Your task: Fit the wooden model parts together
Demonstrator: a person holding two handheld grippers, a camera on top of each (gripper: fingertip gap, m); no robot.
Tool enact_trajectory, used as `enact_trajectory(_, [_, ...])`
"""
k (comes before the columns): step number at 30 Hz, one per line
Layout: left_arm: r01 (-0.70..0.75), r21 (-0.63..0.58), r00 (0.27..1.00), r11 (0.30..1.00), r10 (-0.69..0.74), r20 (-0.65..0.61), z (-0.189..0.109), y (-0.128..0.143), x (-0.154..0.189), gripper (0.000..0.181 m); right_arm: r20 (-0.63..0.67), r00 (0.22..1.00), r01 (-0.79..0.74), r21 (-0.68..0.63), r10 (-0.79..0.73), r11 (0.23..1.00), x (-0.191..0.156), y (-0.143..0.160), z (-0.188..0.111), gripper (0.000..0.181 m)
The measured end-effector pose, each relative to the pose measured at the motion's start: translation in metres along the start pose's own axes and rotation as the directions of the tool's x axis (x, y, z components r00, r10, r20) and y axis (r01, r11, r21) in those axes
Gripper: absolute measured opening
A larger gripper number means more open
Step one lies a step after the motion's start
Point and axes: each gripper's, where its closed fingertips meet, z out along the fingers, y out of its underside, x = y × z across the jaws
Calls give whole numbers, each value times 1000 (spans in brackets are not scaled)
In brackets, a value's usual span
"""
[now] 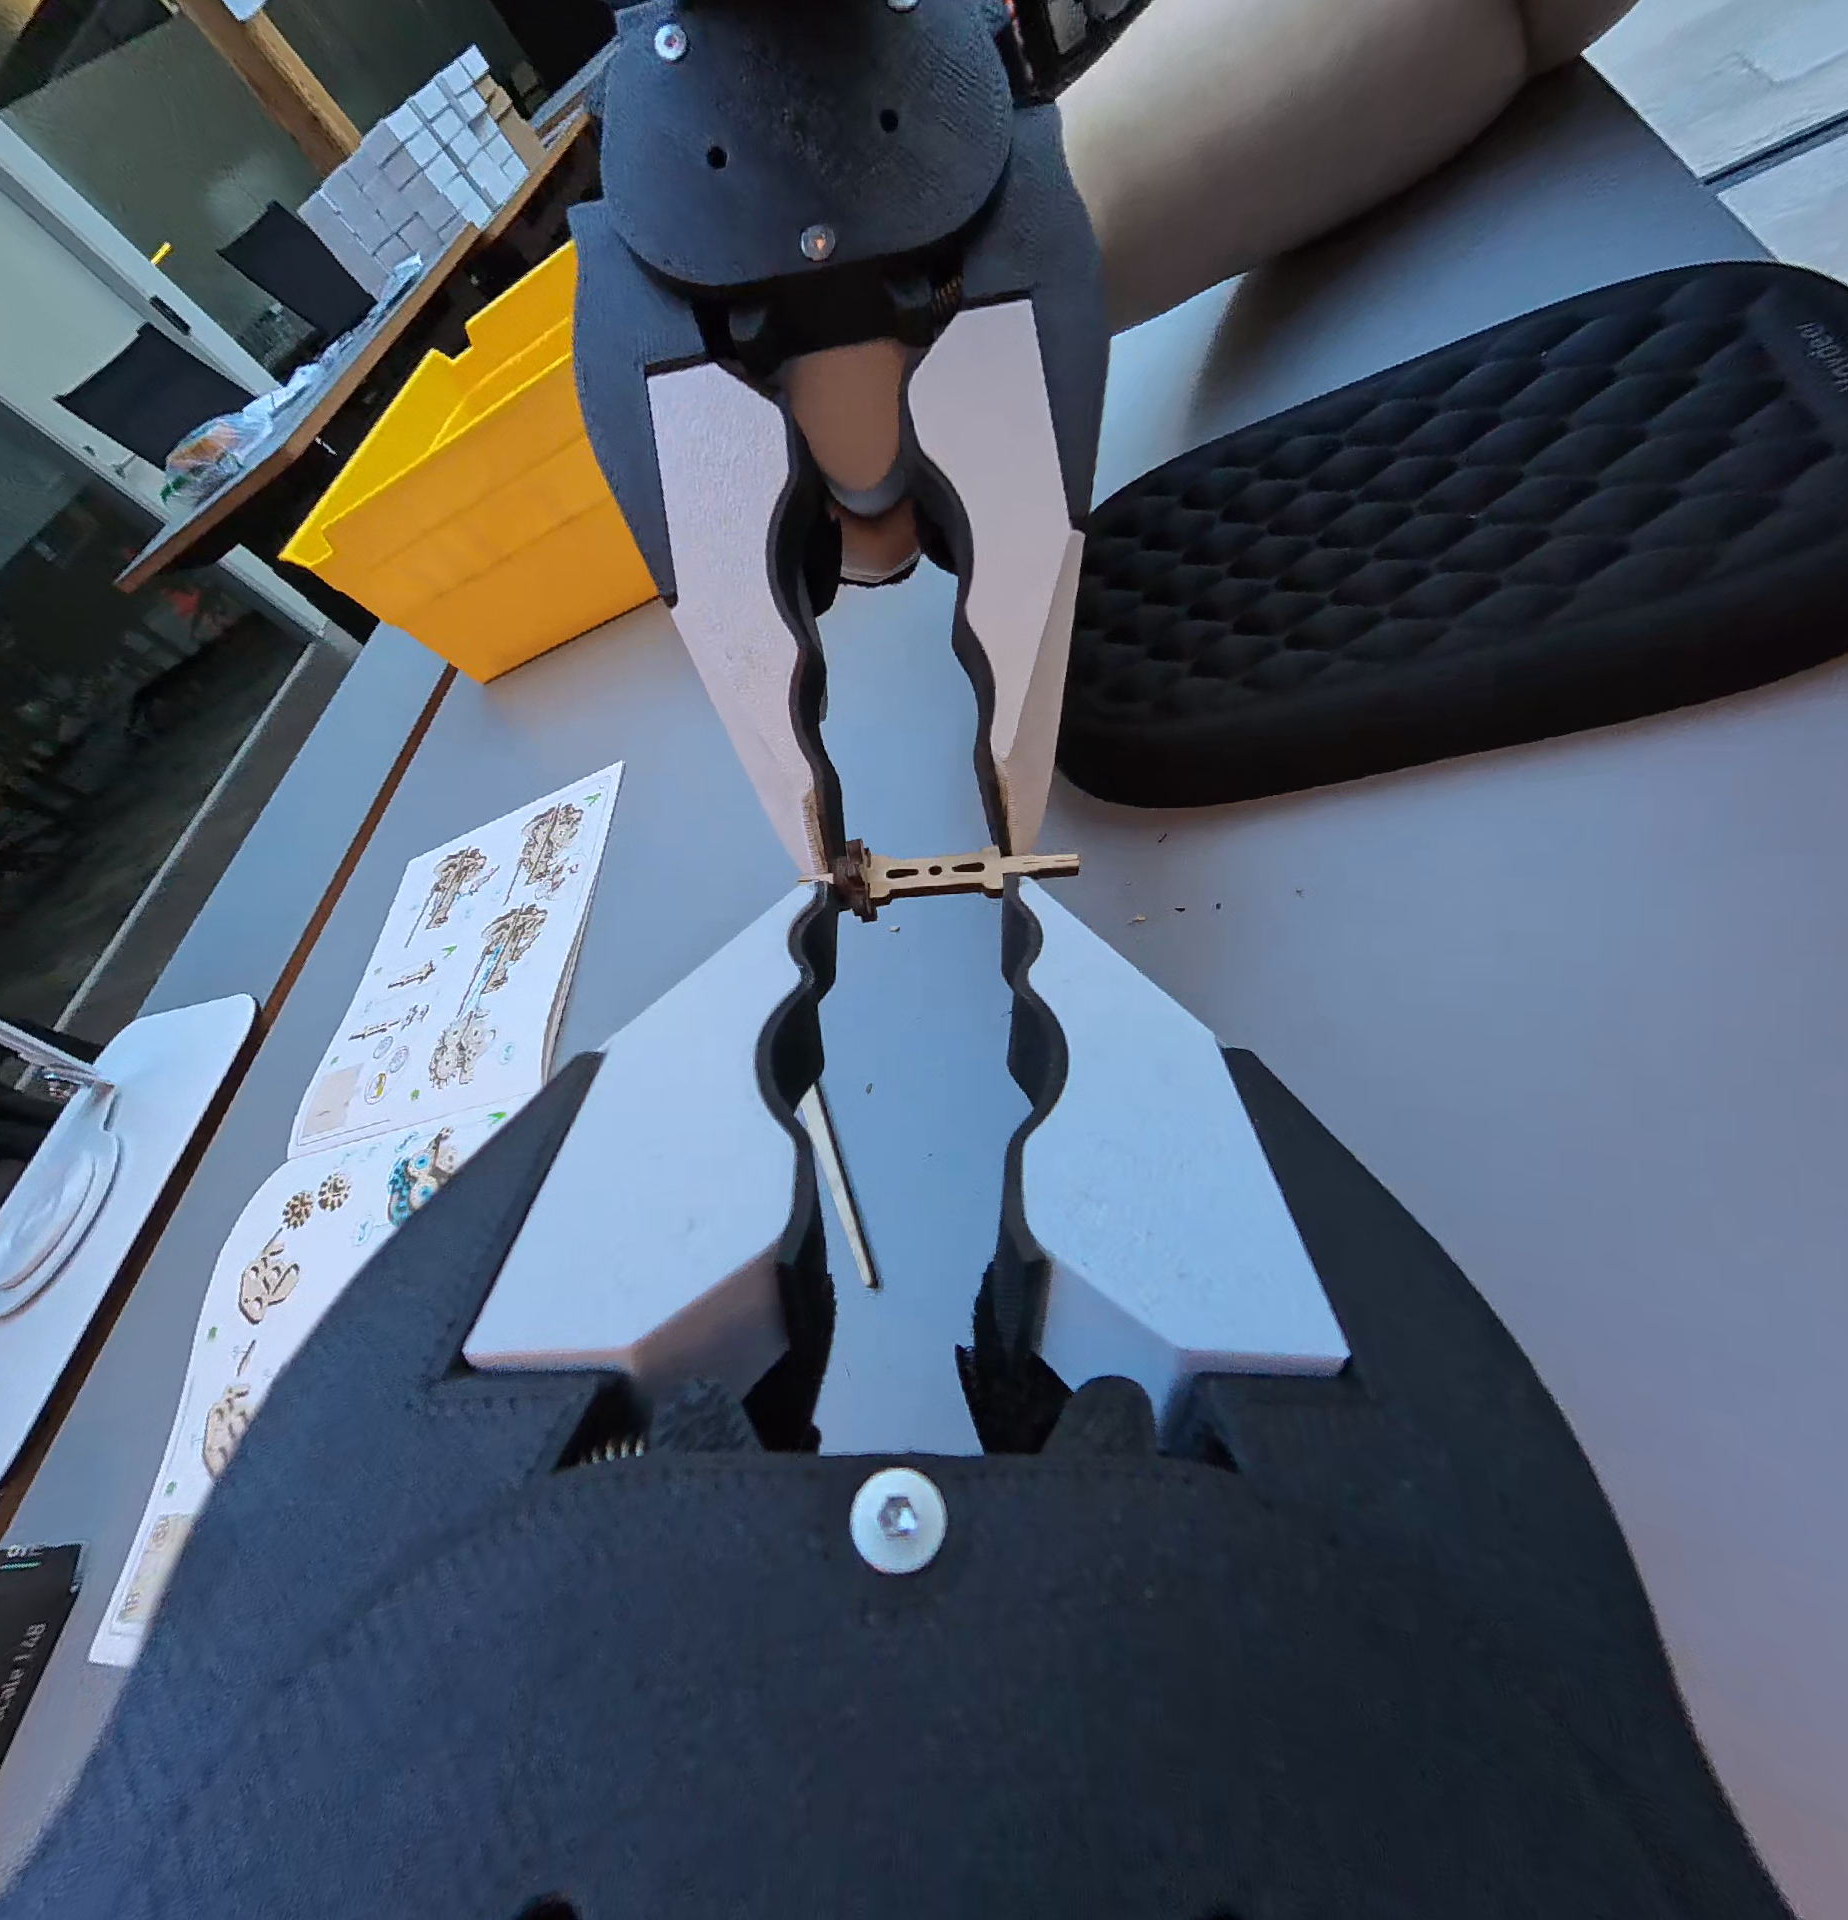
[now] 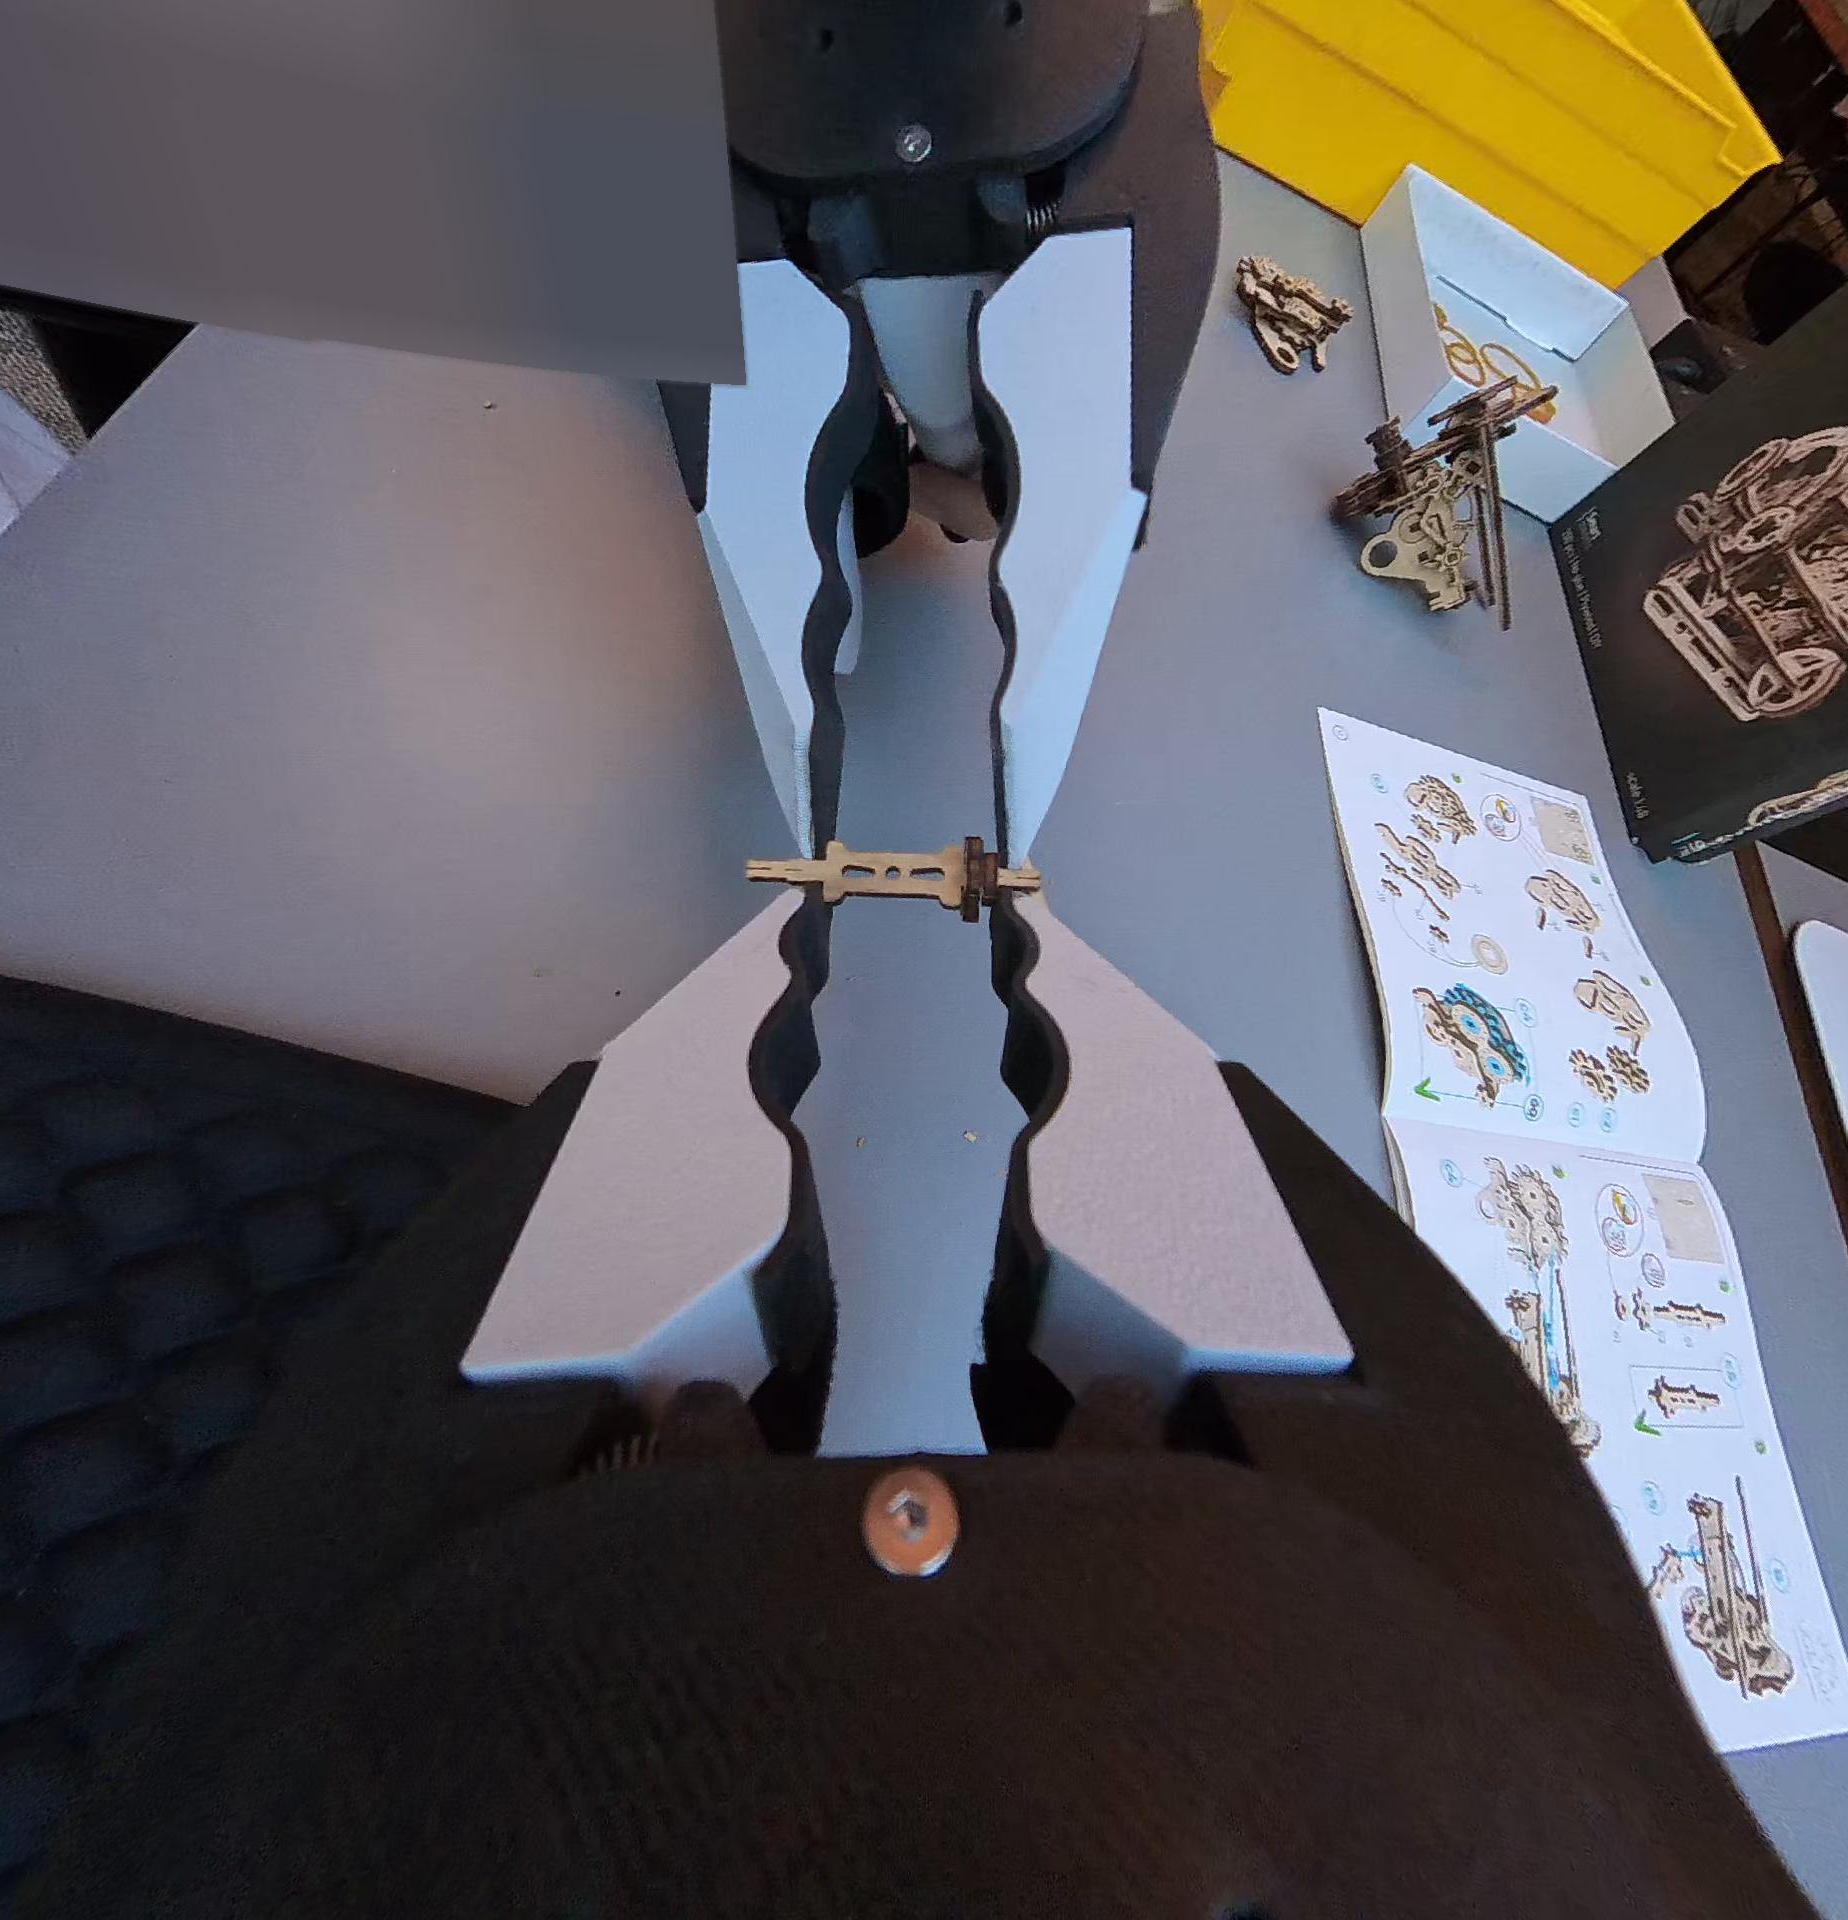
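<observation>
Both tongs meet tip to tip over the grey bench, near its middle, clear of the edges. Between them a slim pale wooden axle piece with slots [image 1: 941, 871] lies crosswise, its long axis at right angles to both sets of fingers. A small dark wooden gear disc [image 1: 852, 878] sits on it near one end. Left gripper [image 1: 912, 920] and right gripper [image 2: 904, 920] both stand partly spread, tips touching the axle; whether either truly pinches it, cannot tell. Both equally near. Judgement: next move slides along the axle's length
</observation>
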Motion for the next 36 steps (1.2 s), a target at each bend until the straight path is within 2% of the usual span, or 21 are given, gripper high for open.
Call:
enact_trajectory(13, [0, -23, 1000, 1000, 1, 2, 0, 3, -1, 30, -39, 999, 16, -6, -16, 1000, 3, 2, 2, 30])
enact_trajectory(15, [56, -17, 998, 998, -55, 10, -4, 3, -8, 27, -98, 995, 13, 36, -9, 999, 14, -2, 0, 30])
enact_trajectory(17, [222, 8, 974, 975, -222, 45, -9, 2, -25, 37, -165, 986, 30, 69, -18, 997, 25, -6, -6, 30])
enact_trajectory(19, [427, 96, 903, 899, -430, 14, -14, -2, -39, 39, -267, 962, 72, 62, -53, 996, 37, -5, -10, 30])
enact_trajectory(21, [636, 198, 771, 746, -625, -125, -16, -13, -43, 36, -343, 931, 143, 31, -124, 989, 40, -5, -9, 30])
enact_trajectory(22, [715, 210, 698, 667, -697, -164, -14, -13, -45, 36, -388, 908, 174, 8, -157, 985, 43, -6, -8, 30])
enact_trajectory(23, [762, 204, 647, 615, -735, -203, -11, -13, -44, 37, -419, 888, 202, -12, -189, 979, 43, -7, -6, 30])
enact_trajectory(25, [811, 183, 585, 556, -780, -223, -2, -9, -41, 27, -487, 841, 237, -63, -237, 969, 46, -9, -4, 30])
enact_trajectory(27, [827, 202, 560, 524, -801, -212, 2, -8, -43, 3, -534, 802, 272, -75, -269, 959, 48, -16, -5, 30])
enact_trajectory(29, [813, 252, 575, 524, -791, -210, -2, -12, -48, 0, -566, 786, 261, -62, -249, 963, 50, -21, -7, 30])
enact_trajectory(31, [805, 244, 586, 540, -786, -195, -2, -11, -48, 0, -541, 813, 229, -41, -214, 973, 49, -18, -3, 31])
enact_trajectory(34, [773, 80, 633, 630, -756, -165, -1, 8, -36, 0, -349, 928, 157, 42, -133, 987, 35, -7, 3, 32])
enact_trajectory(36, [715, -55, 687, 697, -715, -130, -2, 24, -26, 0, -181, 984, 17, 151, 11, 988, 27, -6, -3, 32])
